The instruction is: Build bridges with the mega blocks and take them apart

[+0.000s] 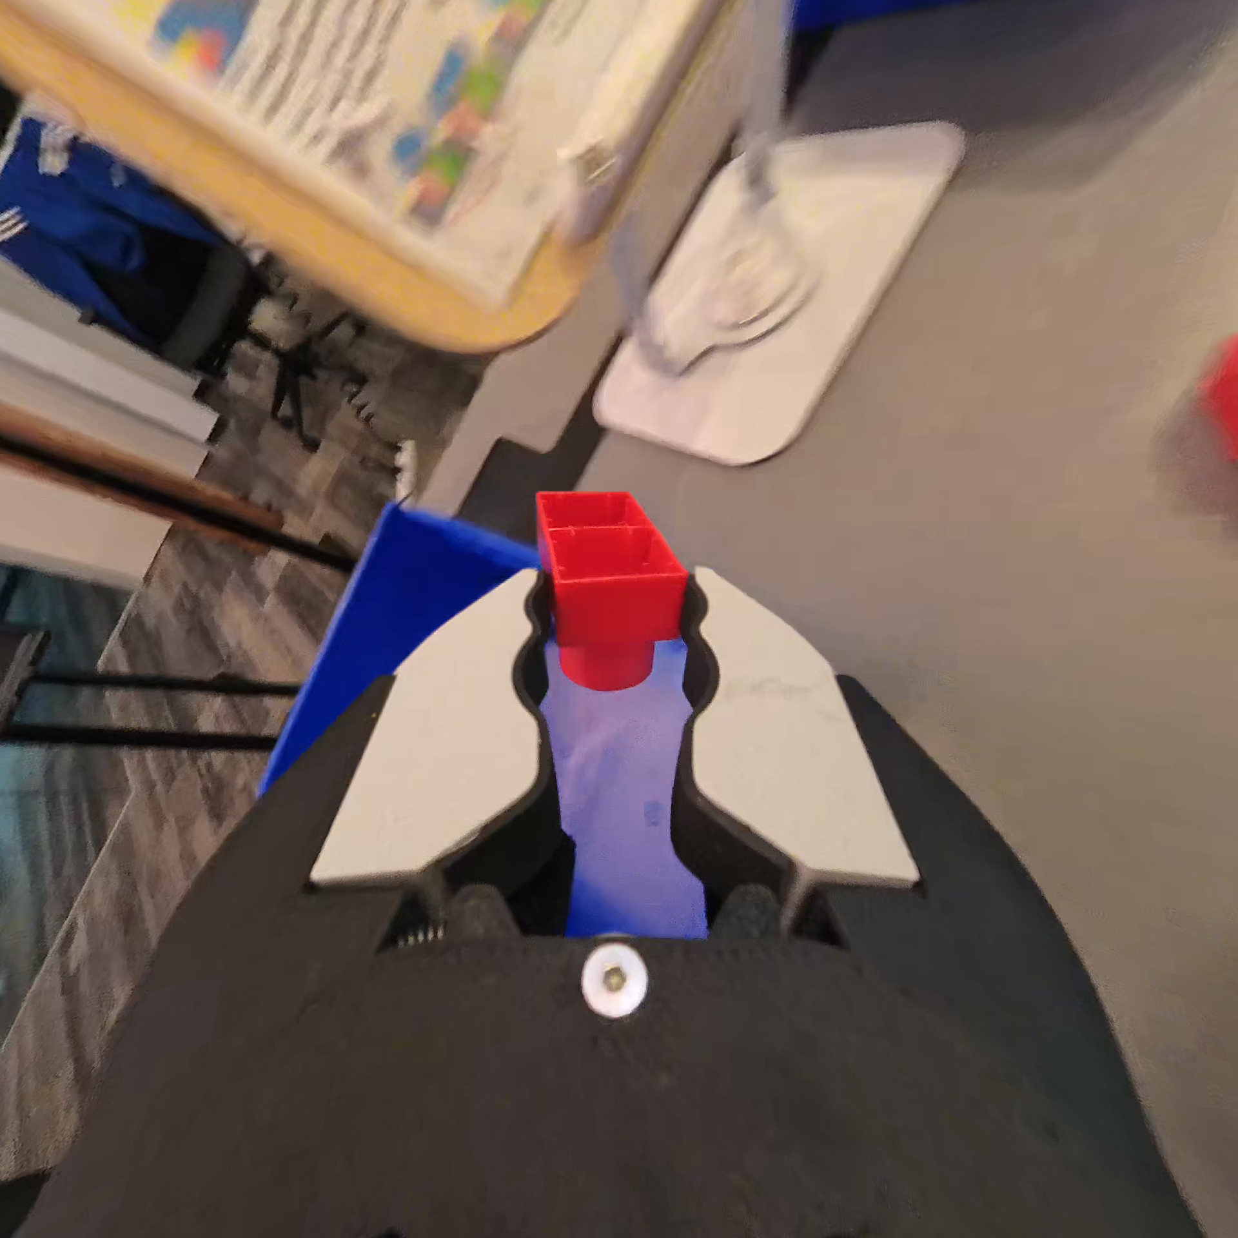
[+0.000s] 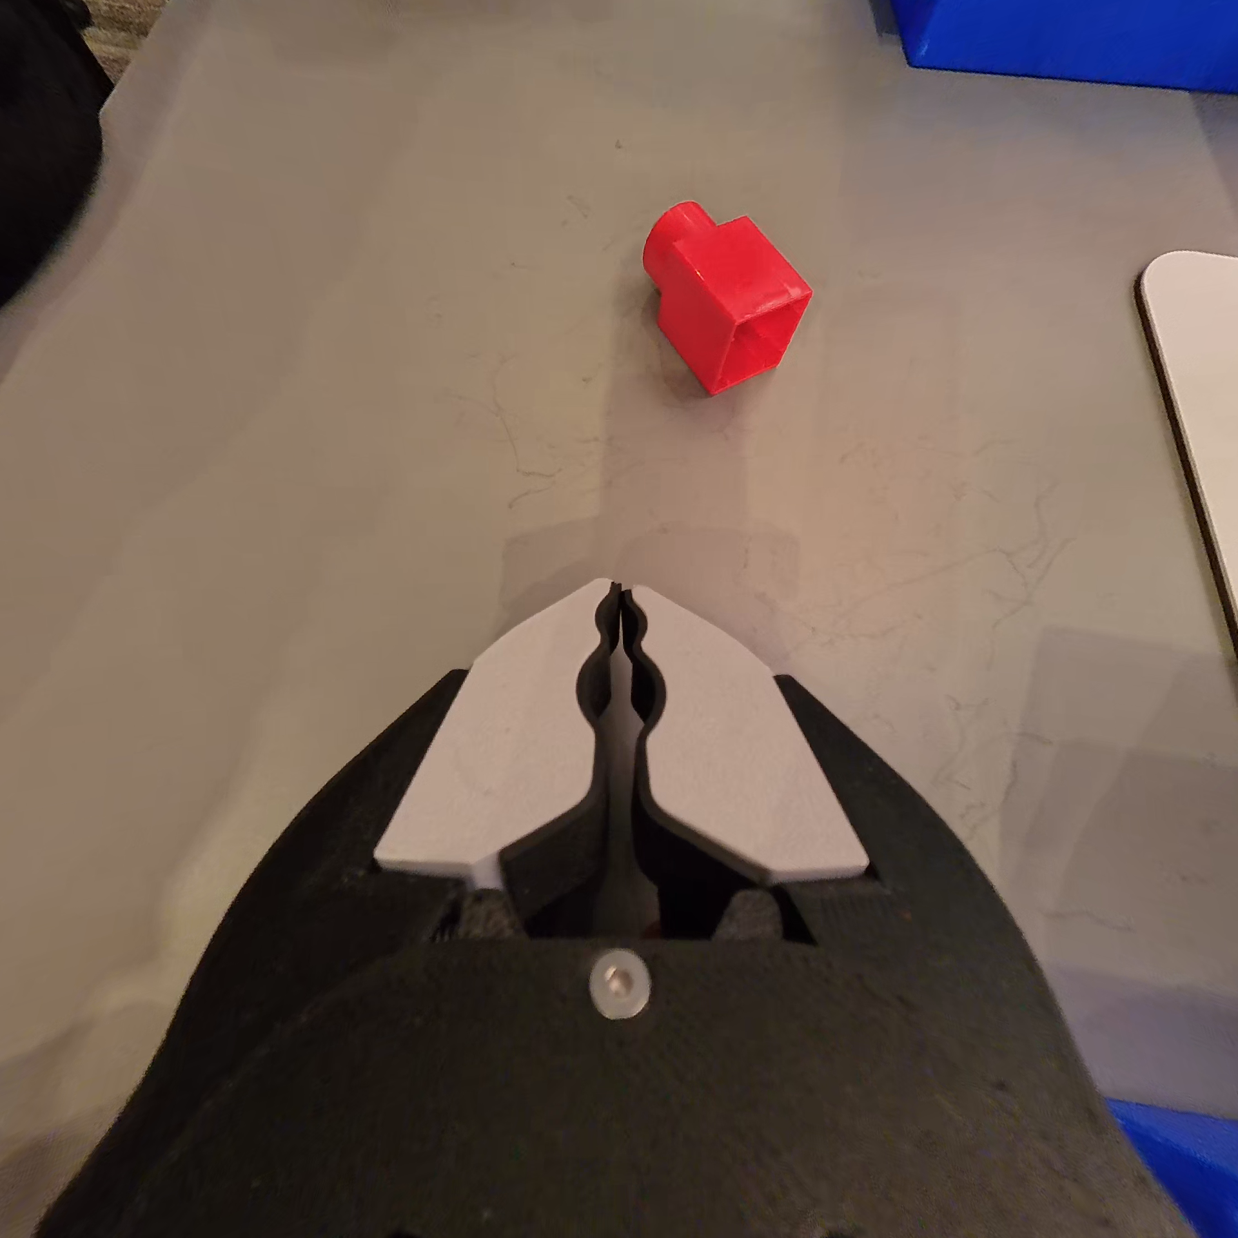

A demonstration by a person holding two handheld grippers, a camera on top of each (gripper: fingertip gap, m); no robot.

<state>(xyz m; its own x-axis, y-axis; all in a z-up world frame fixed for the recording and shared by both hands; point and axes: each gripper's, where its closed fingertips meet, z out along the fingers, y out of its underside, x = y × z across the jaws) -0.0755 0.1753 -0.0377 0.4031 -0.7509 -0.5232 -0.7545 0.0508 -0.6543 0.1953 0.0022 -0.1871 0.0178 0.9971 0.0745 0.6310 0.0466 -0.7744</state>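
In the left wrist view my left gripper (image 1: 620, 606) is shut on a red two-stud block (image 1: 606, 576). Both pads press its sides, its hollow underside faces up and a stud points back toward me. It hangs above a blue bin (image 1: 402, 630). In the right wrist view my right gripper (image 2: 617, 589) is shut with nothing between the fingertips, low over the grey table (image 2: 268, 402). A small red one-stud block (image 2: 727, 301) lies on its side on the table ahead of it. A blurred red shape (image 1: 1219, 402) shows at the right edge of the left wrist view.
A white flat pad (image 1: 790, 288) with a clear blurred object on it lies on the table; its edge shows in the right wrist view (image 2: 1192, 415). Blue bins sit at the far right (image 2: 1072, 40) and near right (image 2: 1179, 1159). A round wooden table (image 1: 301, 221), a chair and floor lie beyond. The gap from one gripper's tips to the other's is roughly 35 centimetres.
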